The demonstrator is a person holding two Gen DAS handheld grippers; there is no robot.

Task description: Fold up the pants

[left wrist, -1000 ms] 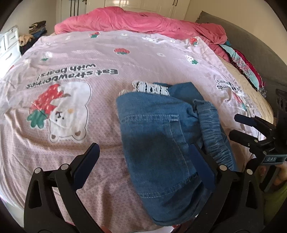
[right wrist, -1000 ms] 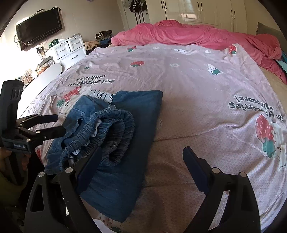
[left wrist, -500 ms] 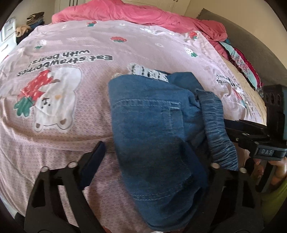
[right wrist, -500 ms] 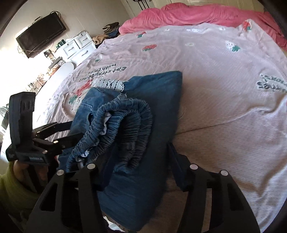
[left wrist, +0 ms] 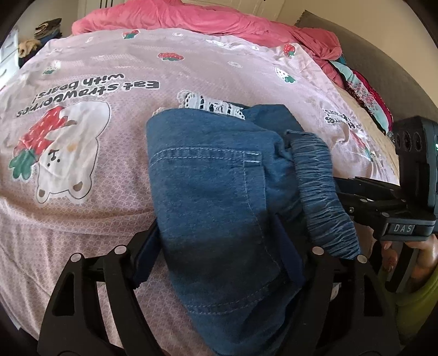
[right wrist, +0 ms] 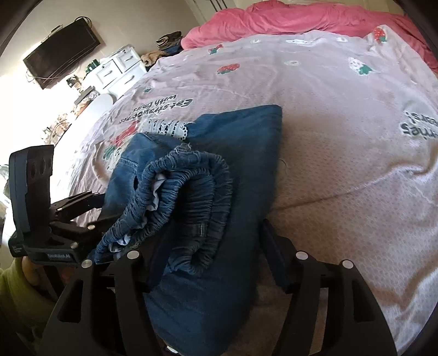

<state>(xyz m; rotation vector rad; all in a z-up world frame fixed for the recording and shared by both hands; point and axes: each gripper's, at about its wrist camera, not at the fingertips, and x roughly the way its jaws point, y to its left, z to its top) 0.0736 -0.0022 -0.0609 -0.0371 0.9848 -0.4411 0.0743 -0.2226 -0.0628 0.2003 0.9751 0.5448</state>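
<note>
The blue denim pants (left wrist: 219,197) lie folded in a bundle on the pink strawberry bedsheet (left wrist: 115,153), with a white lace hem (left wrist: 210,105) at the far edge and the ruffled elastic waistband (left wrist: 320,191) on the right. My left gripper (left wrist: 219,260) straddles the near left part of the bundle, fingers partly closed against the denim. My right gripper (right wrist: 216,246) straddles the waistband end (right wrist: 191,197) of the pants (right wrist: 241,153), fingers narrowed around the cloth. Each gripper shows in the other's view, at the bundle's side.
A pink duvet (left wrist: 208,19) is heaped at the far end of the bed. Patterned clothes (left wrist: 364,93) lie at the right edge by a grey headboard. A white dresser (right wrist: 120,68) and a wall TV (right wrist: 63,52) stand left of the bed.
Both grippers have moved forward onto the folded pants and their fingers have closed in from wide open to pressing the bundle's sides.
</note>
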